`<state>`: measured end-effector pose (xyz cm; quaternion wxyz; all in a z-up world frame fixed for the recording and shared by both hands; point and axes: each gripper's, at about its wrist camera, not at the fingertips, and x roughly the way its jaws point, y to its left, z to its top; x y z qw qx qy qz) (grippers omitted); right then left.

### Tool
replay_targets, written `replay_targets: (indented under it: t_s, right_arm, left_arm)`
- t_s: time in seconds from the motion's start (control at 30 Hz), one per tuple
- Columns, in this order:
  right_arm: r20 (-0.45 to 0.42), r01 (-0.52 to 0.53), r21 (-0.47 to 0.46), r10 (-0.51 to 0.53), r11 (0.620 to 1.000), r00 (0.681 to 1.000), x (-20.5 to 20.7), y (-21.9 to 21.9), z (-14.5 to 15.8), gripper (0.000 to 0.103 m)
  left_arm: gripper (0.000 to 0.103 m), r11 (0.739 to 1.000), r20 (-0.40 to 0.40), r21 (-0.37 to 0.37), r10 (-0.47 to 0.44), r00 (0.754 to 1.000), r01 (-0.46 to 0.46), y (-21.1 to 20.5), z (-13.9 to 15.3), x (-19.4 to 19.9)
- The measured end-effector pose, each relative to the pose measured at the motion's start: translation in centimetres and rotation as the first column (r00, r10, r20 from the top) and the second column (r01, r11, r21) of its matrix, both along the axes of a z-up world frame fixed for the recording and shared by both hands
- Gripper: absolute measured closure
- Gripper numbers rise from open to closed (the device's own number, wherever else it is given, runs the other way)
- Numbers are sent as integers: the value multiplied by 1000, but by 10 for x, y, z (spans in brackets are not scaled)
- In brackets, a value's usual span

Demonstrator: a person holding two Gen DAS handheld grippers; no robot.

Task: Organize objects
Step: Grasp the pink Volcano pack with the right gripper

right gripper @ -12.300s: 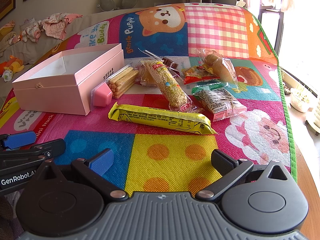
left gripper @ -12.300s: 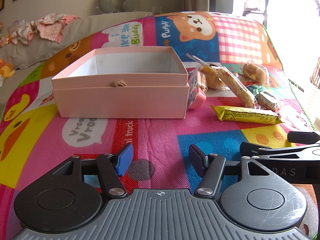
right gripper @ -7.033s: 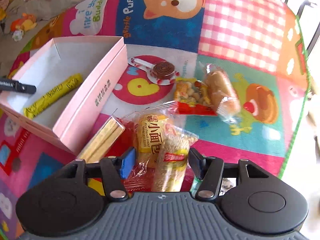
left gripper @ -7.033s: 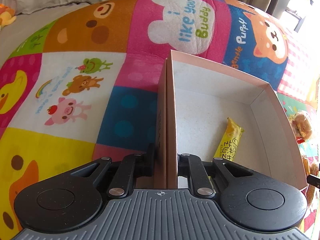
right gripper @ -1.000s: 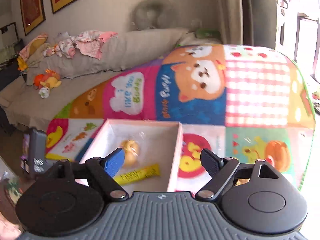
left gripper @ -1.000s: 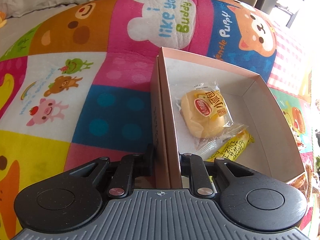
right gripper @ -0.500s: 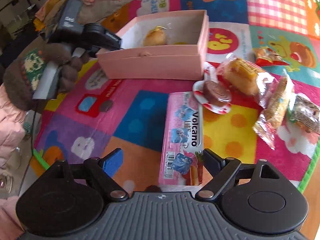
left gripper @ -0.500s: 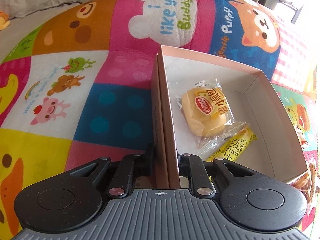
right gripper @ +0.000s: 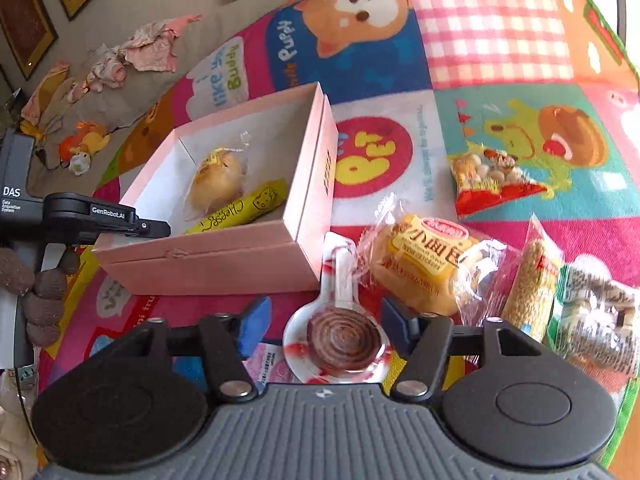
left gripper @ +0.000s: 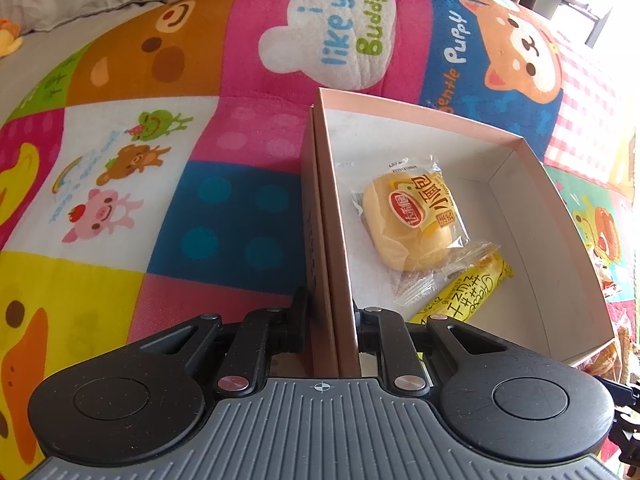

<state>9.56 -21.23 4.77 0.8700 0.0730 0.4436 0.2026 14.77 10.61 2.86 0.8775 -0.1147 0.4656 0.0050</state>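
Patchwork cartoon mat [right gripper: 496, 40] covers the work surface, with a couch and framed pictures behind. Pink box [right gripper: 224, 256] stands open on the mat; inside lie a wrapped bun [left gripper: 416, 224] and a yellow bar [left gripper: 464, 292]. Left gripper [left gripper: 330, 320] is clamped on the box's near wall, one jaw outside and one inside, steadying it. Right gripper [right gripper: 320, 320] straddles the lollipop [right gripper: 340, 340], which lies on the mat just in front of the box; its jaws are closing, the swirl disc between them, pads not yet seen to press on it. Loose snacks, namely a second bun [right gripper: 420, 264], a grain bar [right gripper: 532, 280] and a red packet [right gripper: 492, 180], lie to the right. Judged by looks, the lollipop is light and rigid but brittle, and its clear wrapper slippery; the disc's edges or the flat handle [right gripper: 346, 272] offer the surest hold, under gentle pressure.
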Motion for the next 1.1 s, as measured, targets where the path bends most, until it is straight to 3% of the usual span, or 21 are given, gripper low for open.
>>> replay_targets:
  t_s: [0.1,0.33,0.43,0.53,0.67,0.8,0.83,0.87,0.93,1.1]
  right_arm:
    - [-10,19,-2,-19,1000,1000,-13,-17,1,49]
    - [68,20,-256,-2,967,998,-63,-21,8,49]
    - [91,14,-212,5,977,996,-76,-20,22,47]
    - [79,-40,-108,49,993,996,-82,-4,32,30]
    - [80,-144,-163,158,976,984,-87,37,22,29]
    - [54,-170,-213,186,962,981,-78,58,7,29]
    - [46,-172,-228,187,958,981,-76,61,3,32]
    - [37,-176,-238,191,955,981,-75,63,1,45]
    - [13,-186,-246,195,951,981,-73,64,0,57]
    - [-62,-251,-187,243,950,968,-81,56,17,59]
  left_arm:
    - [85,1000,-1,-1,1,1000,-1,0,0,0]
    - [85,1000,2,-6,3,1000,-2,0,-1,0]
    - [85,1000,2,-6,2,1000,-2,0,-1,0]
    - [85,1000,2,-5,1,1000,-1,0,-1,0]
    - [85,1000,1,2,-7,1000,7,-1,0,-2]
    - [85,1000,-4,6,-10,1000,10,-1,1,-3]
    - [85,1000,-5,9,-15,1000,15,-1,1,-3]
    - [85,1000,-5,11,-19,1000,19,-2,1,-3]
    - [85,1000,-4,10,-19,1000,19,-2,1,-4]
    - [85,1000,2,-4,-9,1000,9,-1,0,-5]
